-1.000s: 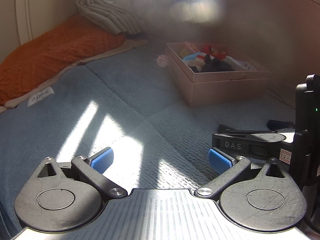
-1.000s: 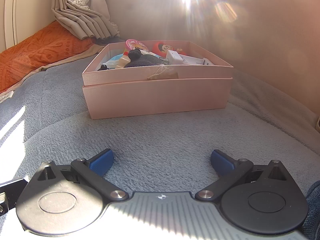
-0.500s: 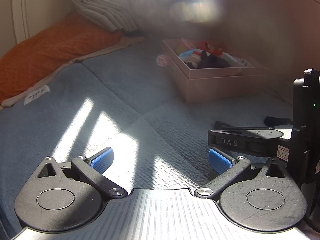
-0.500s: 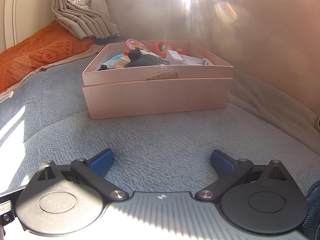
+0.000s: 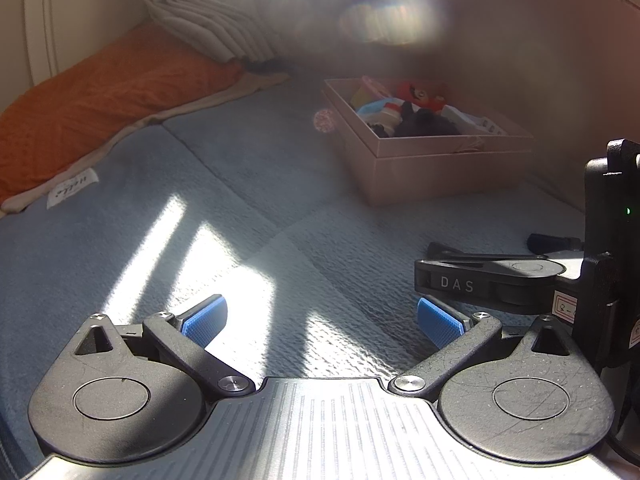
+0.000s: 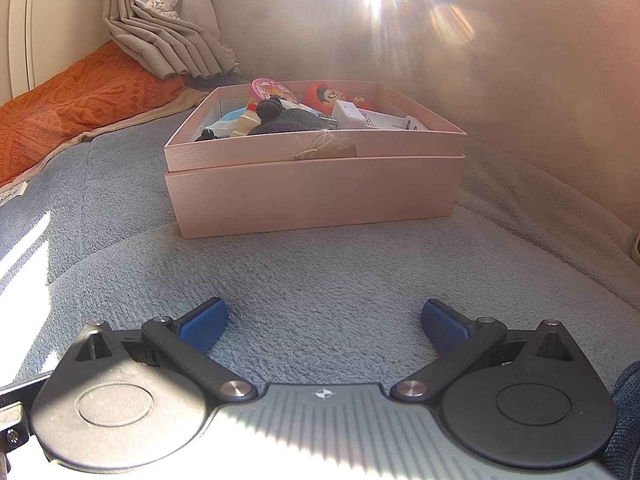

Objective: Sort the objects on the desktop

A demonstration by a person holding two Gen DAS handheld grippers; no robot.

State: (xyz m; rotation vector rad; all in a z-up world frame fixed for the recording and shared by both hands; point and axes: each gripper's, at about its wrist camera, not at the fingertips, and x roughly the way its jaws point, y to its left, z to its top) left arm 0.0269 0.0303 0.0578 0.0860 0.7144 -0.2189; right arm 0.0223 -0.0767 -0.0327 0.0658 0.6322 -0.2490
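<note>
A pink cardboard box stands on the grey blanket, straight ahead of my right gripper. It holds several small things: a red doll, a dark knitted item, a white device and a pink round item. The box also shows in the left wrist view, far right. My left gripper is open and empty, low over the blanket. My right gripper is open and empty too; its body shows in the left wrist view.
An orange cushion lies along the left wall, also seen in the left wrist view. A grey curtain hangs behind it. A padded wall runs at the right. Sun patches fall on the grey blanket.
The left wrist view has shifted slightly, so the box sits a little higher and left in it. The right gripper has stayed still. Both stay open.
</note>
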